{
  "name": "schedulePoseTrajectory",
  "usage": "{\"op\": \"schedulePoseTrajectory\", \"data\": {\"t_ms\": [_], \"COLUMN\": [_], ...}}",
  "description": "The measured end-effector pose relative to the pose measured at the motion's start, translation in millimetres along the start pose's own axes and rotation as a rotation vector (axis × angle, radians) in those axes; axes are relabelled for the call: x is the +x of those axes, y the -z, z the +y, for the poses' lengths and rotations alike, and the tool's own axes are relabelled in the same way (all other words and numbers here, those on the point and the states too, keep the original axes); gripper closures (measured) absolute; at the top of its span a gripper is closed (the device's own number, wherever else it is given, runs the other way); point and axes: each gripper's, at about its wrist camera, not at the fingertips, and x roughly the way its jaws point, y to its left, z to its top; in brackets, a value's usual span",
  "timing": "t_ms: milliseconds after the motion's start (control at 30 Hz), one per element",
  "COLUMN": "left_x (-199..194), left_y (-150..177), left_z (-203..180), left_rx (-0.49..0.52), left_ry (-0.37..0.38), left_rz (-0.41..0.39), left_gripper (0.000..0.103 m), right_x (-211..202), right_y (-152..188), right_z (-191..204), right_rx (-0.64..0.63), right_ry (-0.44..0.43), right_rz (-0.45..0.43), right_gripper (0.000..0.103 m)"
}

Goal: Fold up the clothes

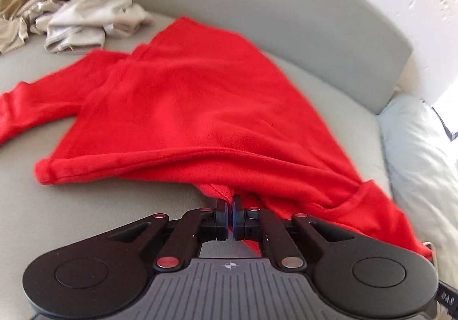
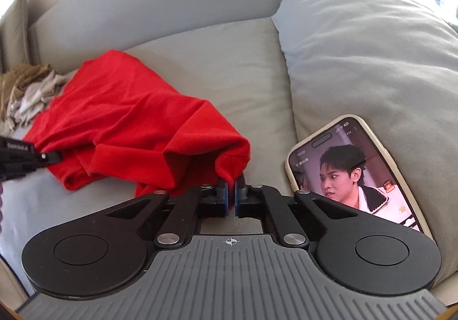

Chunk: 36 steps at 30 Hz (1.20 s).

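A red long-sleeved top (image 1: 183,108) lies spread on the grey sofa seat (image 1: 86,205), one sleeve stretched to the left. My left gripper (image 1: 230,202) is shut on its near hem, with red cloth pinched between the fingers. In the right wrist view the same red top (image 2: 128,125) is bunched and lifted at its near corner. My right gripper (image 2: 231,185) is shut on that corner. The left gripper's black body (image 2: 20,160) shows at the left edge of the right wrist view.
A heap of beige and white clothes (image 1: 65,11) lies at the back left of the sofa. A large pale cushion (image 2: 372,62) sits to the right, with a phone (image 2: 352,168) with a lit screen leaning against it. The sofa backrest (image 1: 257,5) runs behind.
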Motion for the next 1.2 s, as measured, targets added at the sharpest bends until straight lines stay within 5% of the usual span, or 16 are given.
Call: {"op": "schedulePoseTrajectory", "data": {"t_ms": [200,300,400,433,500,567,600,833,967,1033,1067,1100,1200], "left_x": [-94.0,-122.3,-119.6,-122.9,-132.7,-146.6,-150.2,-98.8,-68.9,-61.1,-58.7,-56.2,-58.9], "left_y": [15.4,38.1,68.9,76.3,87.4,88.3,86.6,59.0,47.7,42.8,39.4,36.0,17.6], "left_z": [17.7,36.3,51.1,55.6,64.4,71.8,72.6,76.7,78.6,80.3,80.3,80.4,58.8], "left_rx": [-0.034,-0.047,-0.044,-0.061,-0.110,-0.181,-0.203,-0.354,-0.382,-0.392,-0.392,-0.393,-0.301], "left_ry": [-0.032,-0.051,-0.116,-0.134,-0.136,-0.064,-0.027,0.027,-0.034,-0.047,-0.047,-0.047,-0.088], "left_rz": [-0.061,-0.011,0.095,0.099,0.081,0.009,-0.022,-0.033,0.007,0.003,-0.002,-0.006,-0.051], "left_gripper": [0.102,0.101,0.099,0.098,0.077,0.072,0.072,0.064,0.054,0.057,0.068,0.103,0.101], "right_x": [-50.3,-73.1,-66.5,-62.2,-63.0,-77.0,-84.0,-109.9,-118.9,-121.4,-121.7,-121.1,-115.8], "right_y": [-5.5,5.5,28.0,36.9,49.8,54.7,54.0,34.3,31.4,32.4,32.9,33.3,32.9], "right_z": [-16.2,-19.1,-15.2,-12.7,-7.2,-1.3,3.1,24.5,27.1,26.5,25.6,24.1,18.3], "right_rx": [0.130,0.111,0.023,-0.006,-0.037,-0.060,-0.080,-0.087,-0.074,-0.093,-0.097,-0.098,-0.083], "right_ry": [-0.129,-0.131,-0.096,-0.087,-0.083,-0.098,-0.098,-0.187,-0.233,-0.233,-0.232,-0.231,-0.244], "right_rz": [0.030,0.055,0.181,0.235,0.290,0.265,0.241,0.123,0.096,0.086,0.083,0.083,0.093], "right_gripper": [0.100,0.100,0.100,0.094,0.087,0.054,0.049,0.048,0.048,0.048,0.048,0.048,0.048]}}
